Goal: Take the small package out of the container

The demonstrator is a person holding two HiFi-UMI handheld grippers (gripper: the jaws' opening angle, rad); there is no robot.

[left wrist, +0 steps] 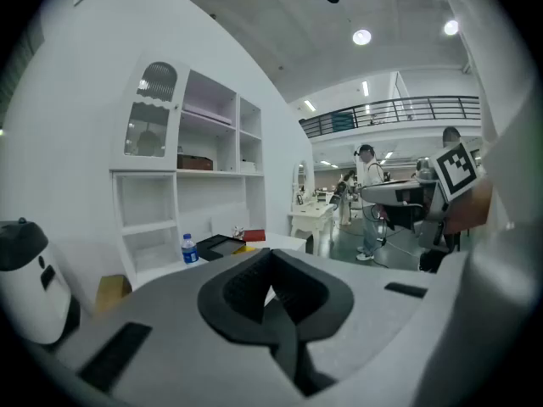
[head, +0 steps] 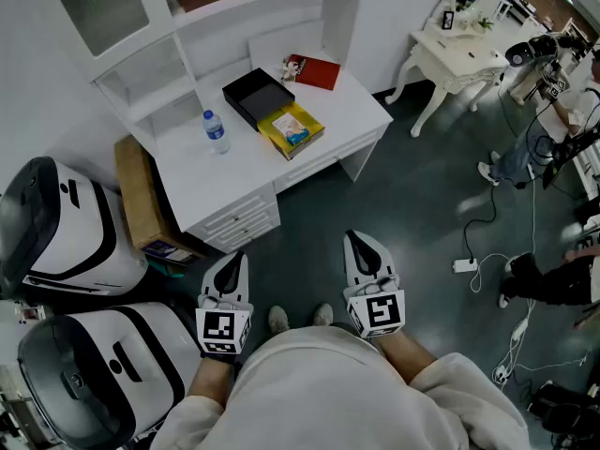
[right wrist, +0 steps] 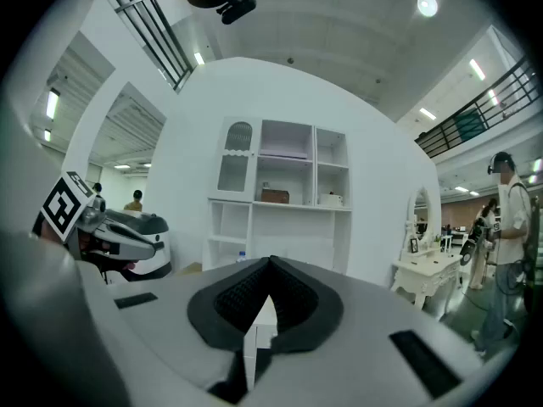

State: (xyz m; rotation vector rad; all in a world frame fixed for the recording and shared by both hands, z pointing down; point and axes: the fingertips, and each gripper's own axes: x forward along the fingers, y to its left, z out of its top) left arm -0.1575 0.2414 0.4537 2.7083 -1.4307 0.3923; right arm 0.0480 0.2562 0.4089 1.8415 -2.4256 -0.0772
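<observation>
Lying in yellow container (head: 313, 135): package (head: 290, 127), print illegible.

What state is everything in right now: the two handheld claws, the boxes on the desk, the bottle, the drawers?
Left gripper: shut, empty, short of the desk.
Right gripper: shut, empty, short of the desk.
Yellow container: open, on the desk.
Small package: lying inside the yellow container.
Black box: open side up, beside the container.
Water bottle: upright, capped.
Desk drawers: closed.
</observation>
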